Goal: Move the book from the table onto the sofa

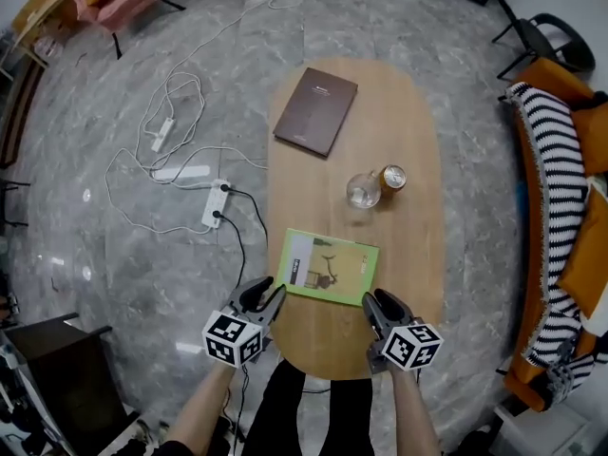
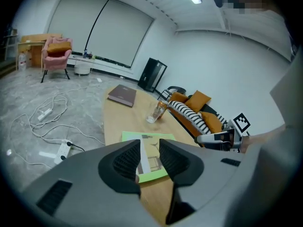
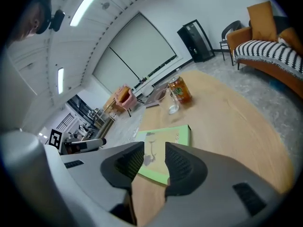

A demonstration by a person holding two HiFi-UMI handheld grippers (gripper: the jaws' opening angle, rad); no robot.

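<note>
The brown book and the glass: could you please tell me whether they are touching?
Apart. The head view shows bare table between the brown book and the glass.

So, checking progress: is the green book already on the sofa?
No, the green book lies flat on the wooden table.

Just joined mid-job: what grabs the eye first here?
The green book lies flat at the near end of the wooden table, with the left gripper and right gripper at its near corners, jaws apart. Beyond it a glass and a can stand together, and an orange sofa lines the right.
</note>
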